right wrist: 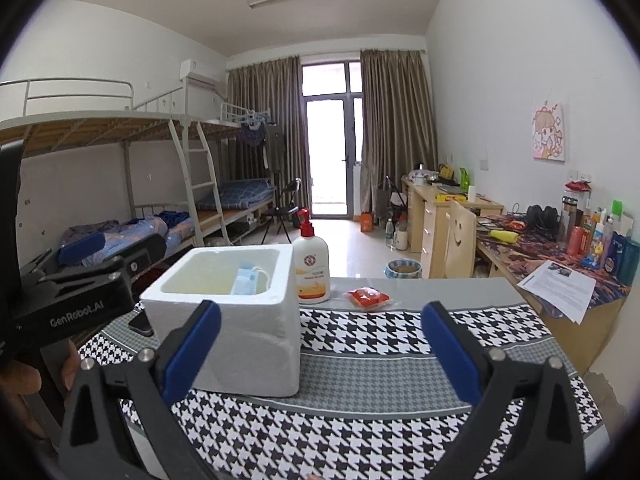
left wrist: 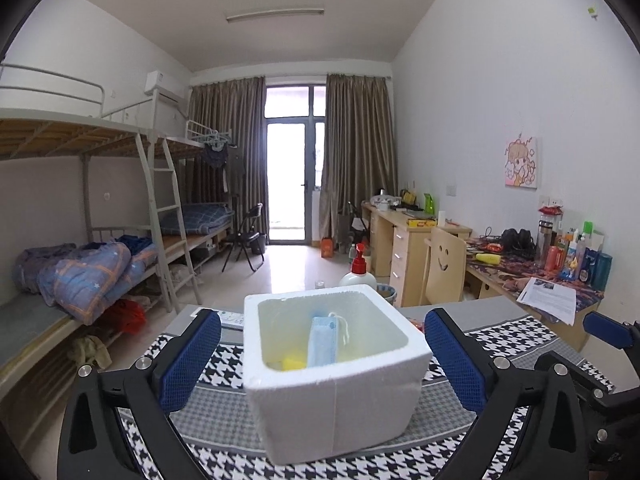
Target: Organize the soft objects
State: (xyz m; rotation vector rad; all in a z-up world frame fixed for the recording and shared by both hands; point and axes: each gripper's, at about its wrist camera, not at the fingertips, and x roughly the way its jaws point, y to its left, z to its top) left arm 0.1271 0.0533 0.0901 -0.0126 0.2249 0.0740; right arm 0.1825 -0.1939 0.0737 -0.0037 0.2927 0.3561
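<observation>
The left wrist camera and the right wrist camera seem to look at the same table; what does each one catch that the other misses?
Only the left wrist view looks down into the white foam box far enough to show something yellow on its floor.

Only the right wrist view shows the red packet lying on the houndstooth cloth, the phone beside the box, and the whole lotion bottle.

Both show the box with the blue face mask leaning inside, and open fingers holding nothing.

Foam box (right wrist: pixel 236 320) and pump bottle (right wrist: pixel 313 268) block the left-centre surface (right wrist: pixel 400 360); right half open save red packet (right wrist: pixel 369 297).
</observation>
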